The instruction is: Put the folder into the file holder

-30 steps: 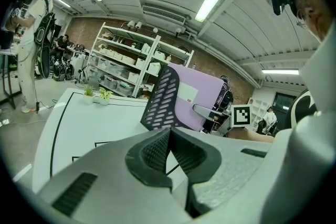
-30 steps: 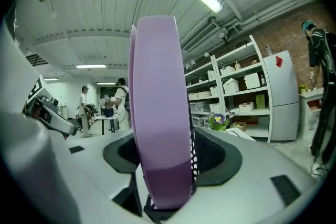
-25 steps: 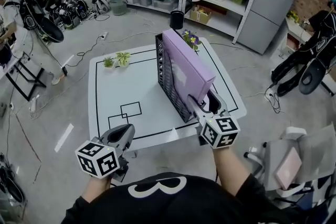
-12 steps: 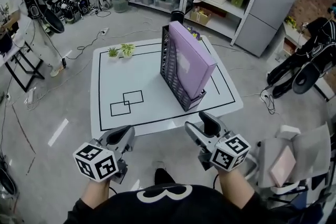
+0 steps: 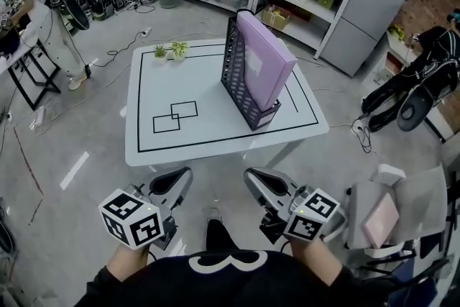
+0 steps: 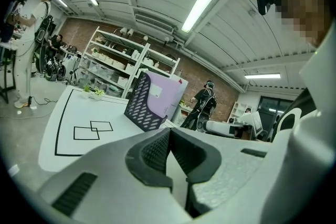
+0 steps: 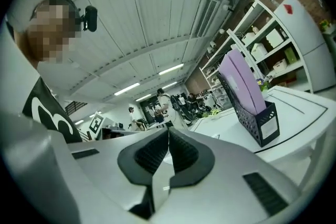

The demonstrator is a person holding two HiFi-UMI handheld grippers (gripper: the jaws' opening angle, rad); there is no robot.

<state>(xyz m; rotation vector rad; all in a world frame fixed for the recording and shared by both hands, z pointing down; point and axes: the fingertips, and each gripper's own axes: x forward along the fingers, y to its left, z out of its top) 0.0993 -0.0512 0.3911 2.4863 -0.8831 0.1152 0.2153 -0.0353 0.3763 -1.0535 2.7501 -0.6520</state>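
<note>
Held low and close to the body, short of the near edge of the white desk with black taped lines: right gripper, jaws closed pad to pad with nothing between. Same for the left gripper, shut and empty beside it. Probably kept clear on purpose, so that nothing knocks what stands on the desk; to judge by the layout, placing looks done.

Further out, toward the right half of the desk: dark perforated plastic file holder, upright, its low front wall turned toward the near right corner. Inside it, thick lilac box-style folder, standing on its lower edge and leaning slightly, likely resting against the tall perforated side. Rises well above the low front wall, so seated by its base only. Flat, clean faces, a pale rectangular label on the broad side, no visible bend or bulge.

At the far edge, well apart from the file holder: two small green potted plants.
</note>
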